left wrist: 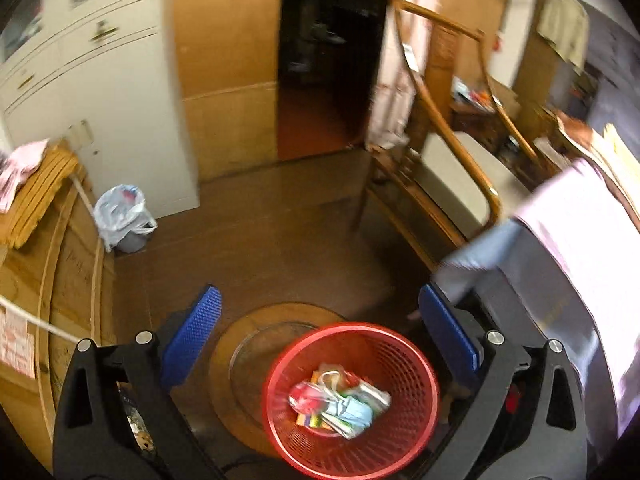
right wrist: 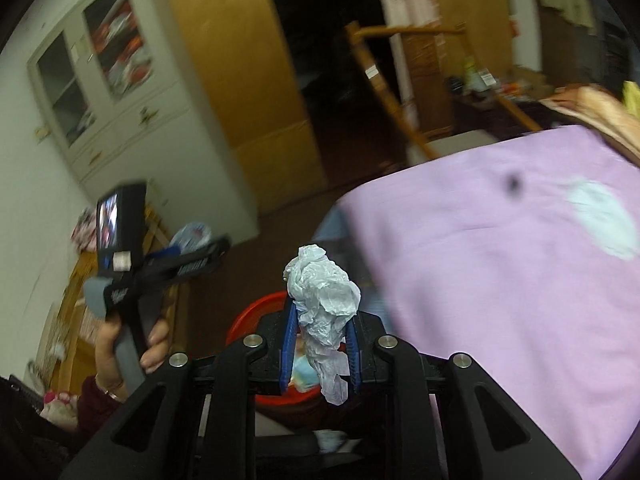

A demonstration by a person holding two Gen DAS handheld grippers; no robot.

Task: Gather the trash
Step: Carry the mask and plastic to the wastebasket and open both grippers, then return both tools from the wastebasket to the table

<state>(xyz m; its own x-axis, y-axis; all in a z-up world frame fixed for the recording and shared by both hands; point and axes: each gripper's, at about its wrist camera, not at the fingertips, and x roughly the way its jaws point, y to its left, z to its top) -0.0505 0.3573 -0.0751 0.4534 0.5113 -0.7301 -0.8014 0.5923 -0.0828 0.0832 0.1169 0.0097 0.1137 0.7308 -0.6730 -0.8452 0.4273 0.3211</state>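
Left spread, right clamped.
Your left gripper points downward, blue pads wide apart, nothing between them. Your right gripper has its pads pinched on a crumpled tissue. Your left hand grips its handle, off to the right gripper's left.

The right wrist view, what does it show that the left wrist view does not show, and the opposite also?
Only the right wrist view shows the crumpled white tissue pinched in the right gripper, a second white wad lying on the pink sheet, and the person's left hand holding the other tool.

Only the left wrist view shows the open, empty left gripper and the wrappers inside the basket.

Both show the red basket, the pink sheet, the white cabinet and the bag-lined bin beside it.
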